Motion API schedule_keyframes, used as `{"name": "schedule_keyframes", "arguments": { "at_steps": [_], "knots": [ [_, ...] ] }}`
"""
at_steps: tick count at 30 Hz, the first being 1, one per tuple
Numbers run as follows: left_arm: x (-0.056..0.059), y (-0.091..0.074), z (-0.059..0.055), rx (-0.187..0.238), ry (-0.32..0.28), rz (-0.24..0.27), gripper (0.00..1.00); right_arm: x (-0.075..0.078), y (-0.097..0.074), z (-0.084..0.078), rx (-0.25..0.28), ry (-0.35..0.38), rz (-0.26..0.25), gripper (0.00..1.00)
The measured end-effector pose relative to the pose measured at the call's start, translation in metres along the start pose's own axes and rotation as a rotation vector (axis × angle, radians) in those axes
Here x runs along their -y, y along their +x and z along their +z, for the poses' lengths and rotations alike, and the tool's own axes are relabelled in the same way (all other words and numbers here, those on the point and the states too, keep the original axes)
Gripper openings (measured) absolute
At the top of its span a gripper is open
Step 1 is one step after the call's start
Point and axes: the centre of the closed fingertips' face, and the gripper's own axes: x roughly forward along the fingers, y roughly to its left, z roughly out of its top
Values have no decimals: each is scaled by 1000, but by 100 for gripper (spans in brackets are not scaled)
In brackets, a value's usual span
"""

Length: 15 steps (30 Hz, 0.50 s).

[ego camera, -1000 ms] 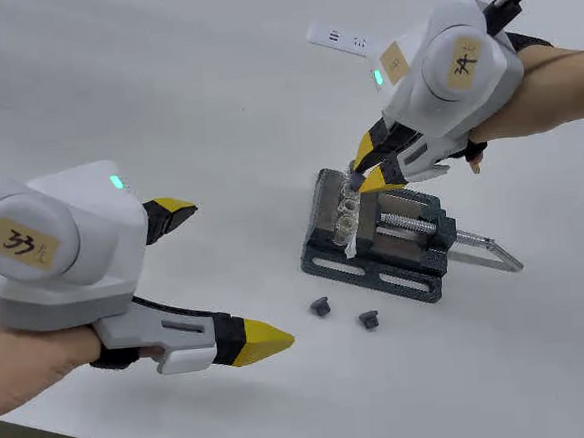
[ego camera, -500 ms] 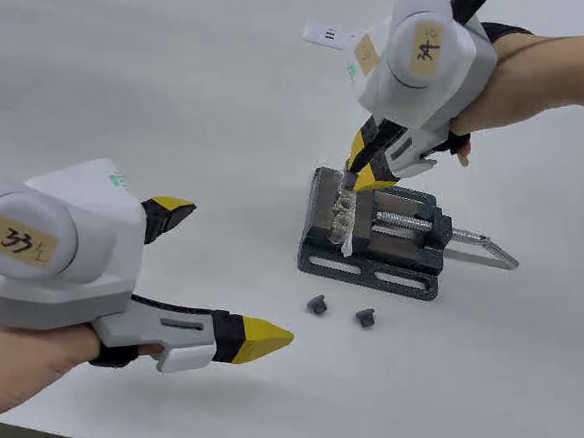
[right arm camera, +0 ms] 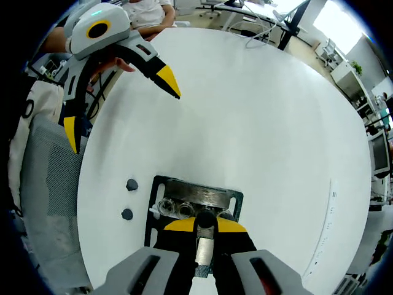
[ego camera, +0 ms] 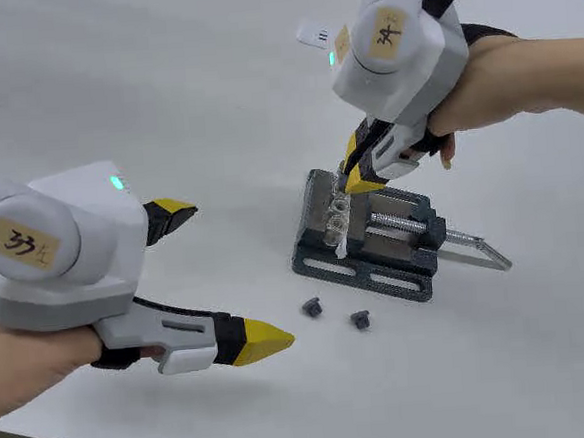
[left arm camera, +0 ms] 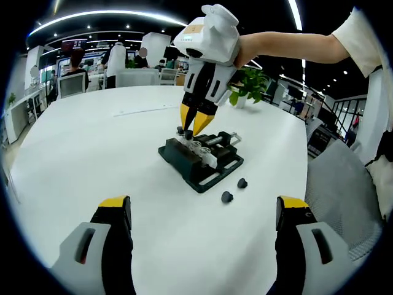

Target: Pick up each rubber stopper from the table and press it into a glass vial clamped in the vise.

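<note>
The right claw point(ego camera: 354, 182) points down over the vise point(ego camera: 400, 252), pinching one rubber stopper point(right arm camera: 206, 219), probably so it can be pushed straight into the glass vial just below its tips. The vise clamps the vials point(right arm camera: 167, 208) upright for that. Two open vial mouths show just beside the tips. Two loose stoppers point(ego camera: 311, 306) lie on the table point(ego camera: 163, 88), between the claws. The left claw point(ego camera: 226, 274) hangs spread wide and empty, well apart from the vise.
</note>
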Motion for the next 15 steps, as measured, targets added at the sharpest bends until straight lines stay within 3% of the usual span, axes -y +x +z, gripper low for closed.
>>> {"name": "schedule_keyframes", "arguments": {
  "at_steps": [2,7,15],
  "knots": [
    [-1,0,0,1,1,0,98,1,0,1,-7,42,-3,3],
    [-1,1,-1,0,1,-3,98,-2,0,-2,-19,21,-16,4],
    [-1,-1,0,-2,1,0,97,1,0,-3,7,0,-5,5]
  ]
}}
